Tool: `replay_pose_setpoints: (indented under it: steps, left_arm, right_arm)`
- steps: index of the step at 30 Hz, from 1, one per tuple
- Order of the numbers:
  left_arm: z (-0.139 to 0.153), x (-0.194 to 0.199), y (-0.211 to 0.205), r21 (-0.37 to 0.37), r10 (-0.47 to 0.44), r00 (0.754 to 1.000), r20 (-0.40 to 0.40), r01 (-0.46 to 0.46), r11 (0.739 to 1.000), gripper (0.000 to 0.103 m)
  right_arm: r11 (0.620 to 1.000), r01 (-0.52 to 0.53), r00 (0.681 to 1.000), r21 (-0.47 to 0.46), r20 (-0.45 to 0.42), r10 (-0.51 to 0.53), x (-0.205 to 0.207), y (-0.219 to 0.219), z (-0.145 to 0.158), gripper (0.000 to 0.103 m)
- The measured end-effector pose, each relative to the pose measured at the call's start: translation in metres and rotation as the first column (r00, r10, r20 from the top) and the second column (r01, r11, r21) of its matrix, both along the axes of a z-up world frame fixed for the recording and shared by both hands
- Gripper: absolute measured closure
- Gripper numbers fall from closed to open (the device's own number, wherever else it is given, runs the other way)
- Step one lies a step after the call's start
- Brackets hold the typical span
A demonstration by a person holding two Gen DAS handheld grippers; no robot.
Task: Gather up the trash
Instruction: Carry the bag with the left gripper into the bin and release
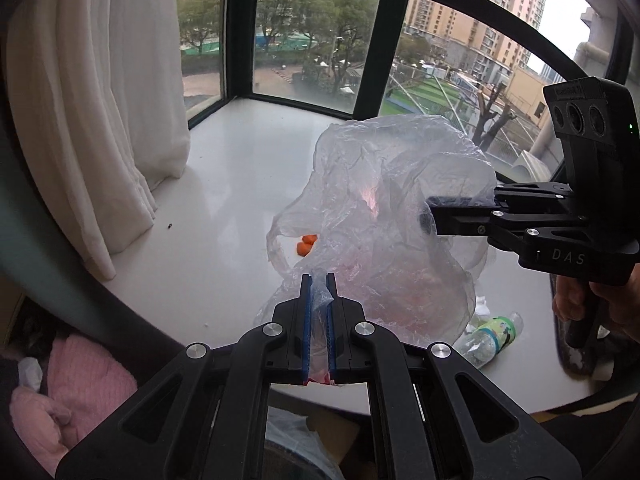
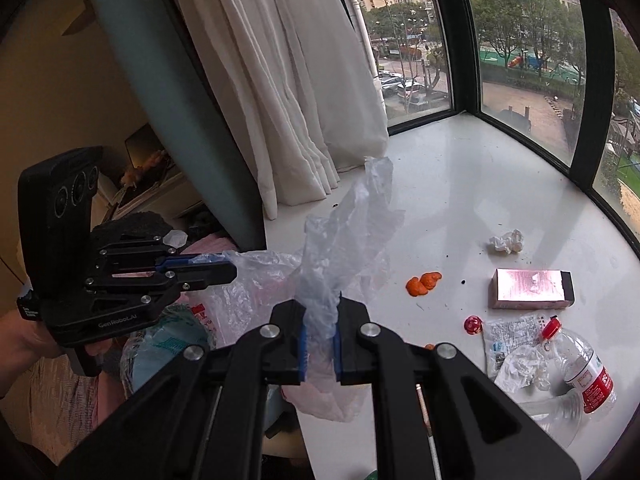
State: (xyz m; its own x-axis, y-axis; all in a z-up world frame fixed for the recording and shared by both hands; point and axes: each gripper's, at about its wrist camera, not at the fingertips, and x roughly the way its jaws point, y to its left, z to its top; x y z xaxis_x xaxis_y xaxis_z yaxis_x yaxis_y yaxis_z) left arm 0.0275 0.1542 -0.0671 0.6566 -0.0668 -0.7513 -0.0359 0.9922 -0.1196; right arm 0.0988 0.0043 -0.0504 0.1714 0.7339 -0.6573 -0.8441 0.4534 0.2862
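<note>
A clear plastic bag is held up over the white window sill between both grippers. My left gripper is shut on one edge of the bag. My right gripper is shut on the other edge of the bag. Each gripper shows in the other's view, the right gripper at the right and the left gripper at the left. Trash lies on the sill: orange peel, a crumpled tissue, a pink box, a plastic bottle, a wrapper and a small red ball.
A white curtain hangs at the sill's left end. Dark window frames bound the sill behind. A green-labelled bottle lies near the sill's front edge. Pink bedding lies below the sill at the left.
</note>
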Motion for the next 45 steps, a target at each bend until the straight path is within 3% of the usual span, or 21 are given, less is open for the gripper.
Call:
replay_pose_setpoints:
  steps: [9,21,28,41,42,43,44,45]
  left_arm:
    - [0.007,-0.103,0.039,0.004,0.159,0.987,-0.008,-0.159,0.987,0.098]
    - [-0.022,-0.208,0.059,-0.022,0.295,0.951,-0.095,-0.299,0.954,0.098]
    - [-0.050,-0.229,0.061,-0.033,0.327,0.931,-0.160,-0.336,0.941,0.098]
    - [-0.099,-0.242,0.076,-0.053,0.364,0.896,-0.255,-0.388,0.920,0.098]
    - [-0.100,-0.242,0.075,-0.046,0.362,0.895,-0.260,-0.386,0.921,0.098]
    - [-0.102,-0.241,0.075,-0.036,0.362,0.895,-0.262,-0.383,0.923,0.093]
    - [-0.103,-0.241,0.075,-0.030,0.363,0.894,-0.262,-0.383,0.923,0.085]
    - [-0.103,-0.242,0.075,-0.027,0.369,0.892,-0.260,-0.388,0.921,0.069]
  right_arm:
    - [0.983,-0.184,0.983,-0.024,-0.024,0.184,-0.072,0.058,-0.010,0.092]
    - [0.909,-0.399,0.915,-0.117,-0.113,0.387,-0.166,0.111,-0.055,0.092]
    - [0.866,-0.464,0.884,-0.183,-0.151,0.442,-0.198,0.126,-0.088,0.092]
    - [0.822,-0.498,0.867,-0.275,-0.145,0.477,-0.208,0.142,-0.128,0.092]
    - [0.821,-0.497,0.867,-0.281,-0.130,0.481,-0.209,0.144,-0.129,0.090]
    - [0.821,-0.494,0.868,-0.286,-0.112,0.483,-0.211,0.145,-0.130,0.076]
    - [0.821,-0.491,0.869,-0.290,-0.097,0.485,-0.211,0.144,-0.130,0.049]
    - [0.823,-0.488,0.870,-0.291,-0.083,0.487,-0.210,0.143,-0.129,0.034]
